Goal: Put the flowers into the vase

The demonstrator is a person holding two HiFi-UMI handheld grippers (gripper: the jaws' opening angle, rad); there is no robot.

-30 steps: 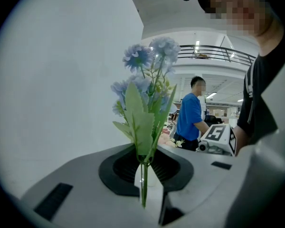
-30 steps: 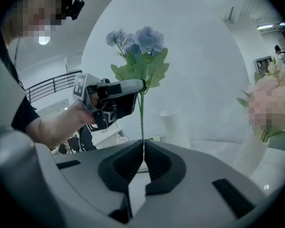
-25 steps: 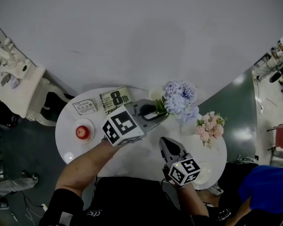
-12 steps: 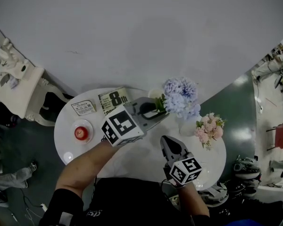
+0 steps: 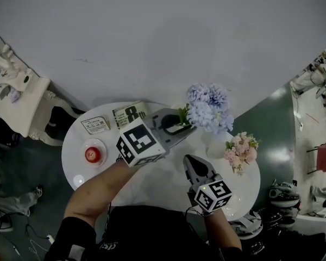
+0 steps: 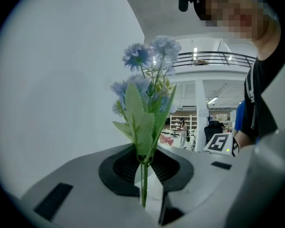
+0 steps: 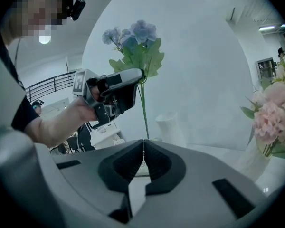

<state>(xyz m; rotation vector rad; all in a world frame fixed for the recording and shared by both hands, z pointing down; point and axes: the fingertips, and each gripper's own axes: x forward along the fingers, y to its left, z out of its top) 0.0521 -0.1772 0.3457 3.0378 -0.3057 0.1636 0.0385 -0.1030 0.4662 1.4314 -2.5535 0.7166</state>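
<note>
My left gripper (image 5: 188, 125) is shut on the green stem (image 6: 143, 184) of a bunch of blue flowers (image 5: 208, 111), held upright above the round white table (image 5: 163, 184). In the left gripper view the blooms (image 6: 149, 65) and leaves rise straight out of the jaws. An empty white vase (image 7: 170, 127) stands just beyond the hanging stem, and in the head view this vase (image 5: 212, 144) is below the blooms. Pink flowers (image 5: 240, 150) stand in a second white vase (image 7: 254, 160) to the right. Nearer to me, my right gripper (image 5: 193, 166) is shut with nothing in it.
A red apple on a saucer (image 5: 92, 154), a small card (image 5: 96, 124) and a stand-up card printed "8th" (image 5: 131, 115) occupy the table's left half. A plate (image 5: 234, 201) lies at its near right edge. A white chair (image 5: 22, 99) stands left of the table.
My left gripper and the blue flowers have shifted slightly up and to the right in the head view. A person in blue at the lower right has left the picture. The right gripper stayed put.
</note>
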